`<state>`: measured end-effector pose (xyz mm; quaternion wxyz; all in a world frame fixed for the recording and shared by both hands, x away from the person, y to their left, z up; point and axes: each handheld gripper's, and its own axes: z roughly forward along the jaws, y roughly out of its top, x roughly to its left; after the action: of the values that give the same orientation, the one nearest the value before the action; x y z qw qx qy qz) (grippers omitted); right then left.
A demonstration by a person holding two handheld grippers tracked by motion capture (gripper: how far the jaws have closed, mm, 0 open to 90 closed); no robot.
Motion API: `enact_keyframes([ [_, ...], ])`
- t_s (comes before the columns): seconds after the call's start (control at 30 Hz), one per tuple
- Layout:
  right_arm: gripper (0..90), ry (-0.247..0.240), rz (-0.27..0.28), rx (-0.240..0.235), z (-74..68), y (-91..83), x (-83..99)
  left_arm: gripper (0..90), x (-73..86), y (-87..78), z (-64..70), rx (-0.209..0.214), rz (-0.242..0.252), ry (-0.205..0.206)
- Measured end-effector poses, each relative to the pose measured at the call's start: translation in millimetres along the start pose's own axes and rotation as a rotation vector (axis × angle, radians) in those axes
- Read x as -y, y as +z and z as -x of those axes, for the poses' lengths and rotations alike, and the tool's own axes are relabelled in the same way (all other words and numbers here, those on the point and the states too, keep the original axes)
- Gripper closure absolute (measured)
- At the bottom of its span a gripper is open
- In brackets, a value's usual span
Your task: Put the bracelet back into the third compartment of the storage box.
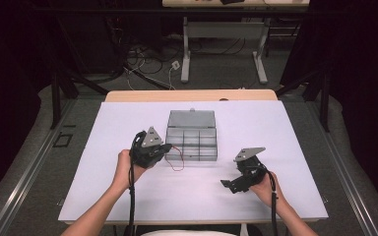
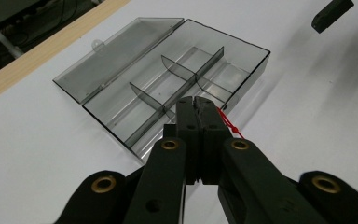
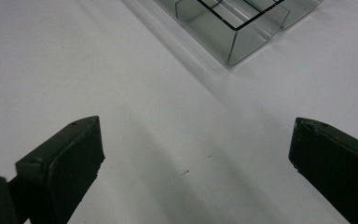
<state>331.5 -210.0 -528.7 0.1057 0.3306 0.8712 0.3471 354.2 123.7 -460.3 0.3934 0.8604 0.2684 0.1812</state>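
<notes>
A clear grey compartment box [image 1: 191, 137] lies open at the table's middle, its lid [image 1: 191, 118] folded back on the far side. Several dividers [image 2: 177, 70] split the box [image 2: 168, 79], and the compartments look empty. My left gripper [image 1: 169, 146] sits at the box's front left corner. Its tips [image 2: 196, 100] are shut on a thin red cable tie [image 2: 228, 125], which dangles in a loop [image 1: 178, 162] over the table. Lower right of the box, my right gripper [image 1: 230, 186] is open above bare table. Its pads [image 3: 60, 163] stand wide apart with nothing between them, and a box corner [image 3: 235, 35] lies ahead.
The white table top [image 1: 128, 196] has a wooden strip [image 1: 192, 95] along its far edge. Beyond it are a floor with cables [image 1: 147, 64] and another table's legs [image 1: 186, 54]. Dark curtains hang at both sides.
</notes>
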Motion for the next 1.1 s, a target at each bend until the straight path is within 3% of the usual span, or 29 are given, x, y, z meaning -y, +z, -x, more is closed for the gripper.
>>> enact_keyframes([
  [0.33, 3.0, -0.006, -0.004, -0.004, 0.3, -0.3, -0.2, 89.9, -19.3, 4.3, -5.9, -0.017, 0.006, 0.023],
  [0.47, 2.8, -0.003, 0.018, 0.01, 0.2, -0.4, -0.2, 89.9, -25.8, 5.5, -7.5, -0.021, 0.012, 0.035],
  [1.1, 2.6, 0.003, 0.008, 0.001, 1.3, -1.7, -0.4, 89.9, -50.8, 17.3, -11.7, -0.035, 0.042, 0.052],
])
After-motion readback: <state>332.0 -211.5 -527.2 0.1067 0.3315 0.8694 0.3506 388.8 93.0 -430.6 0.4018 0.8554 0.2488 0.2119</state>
